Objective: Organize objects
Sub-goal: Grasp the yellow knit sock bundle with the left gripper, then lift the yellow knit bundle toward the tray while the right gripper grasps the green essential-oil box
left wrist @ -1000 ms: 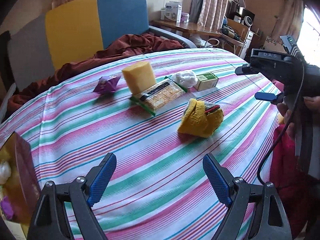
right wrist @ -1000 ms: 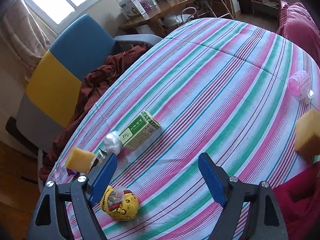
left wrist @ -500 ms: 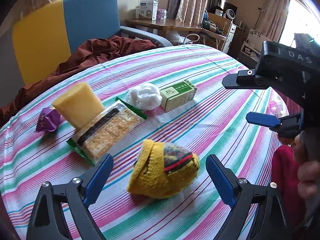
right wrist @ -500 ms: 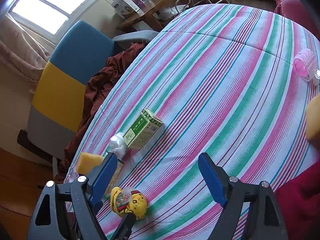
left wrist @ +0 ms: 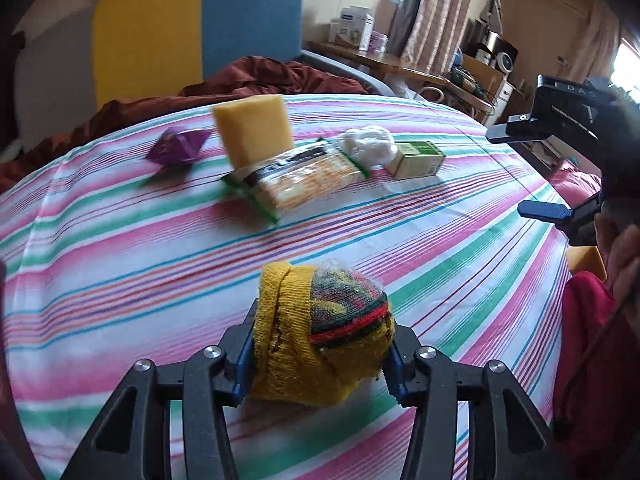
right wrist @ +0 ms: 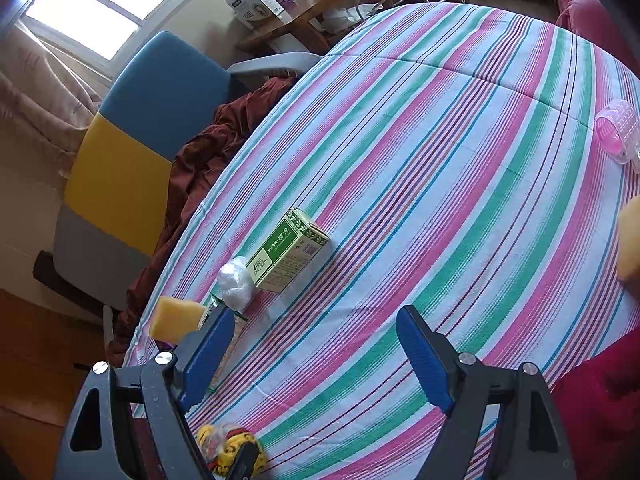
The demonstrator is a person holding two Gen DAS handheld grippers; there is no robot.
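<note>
A yellow knitted bundle [left wrist: 296, 292] with a red and green striped part lies on the striped tablecloth [left wrist: 120, 260]. My left gripper [left wrist: 320, 340] is closing on it, and both blue pads press its sides. The same bundle [right wrist: 228, 450] shows at the bottom of the right wrist view. Further back lie a yellow sponge [left wrist: 252, 132], a cracker packet [left wrist: 300, 180], a purple wrapper [left wrist: 178, 146], a white wad [left wrist: 368, 142] and a green box [left wrist: 418, 160]. My right gripper [right wrist: 316, 360] hangs open and empty above the cloth, short of the green box [right wrist: 286, 256].
A pink hair roller [right wrist: 618, 134] and a second yellow sponge [right wrist: 630, 240] lie near the right edge. A blue and yellow chair [left wrist: 192, 28] with a dark red cloth [left wrist: 260, 80] stands behind the table. A red garment [left wrist: 588, 360] lies at the right.
My left gripper has dropped forward onto the yellow knitted bundle and its jaws have closed from wide open onto it. The right gripper has barely moved and stays open.
</note>
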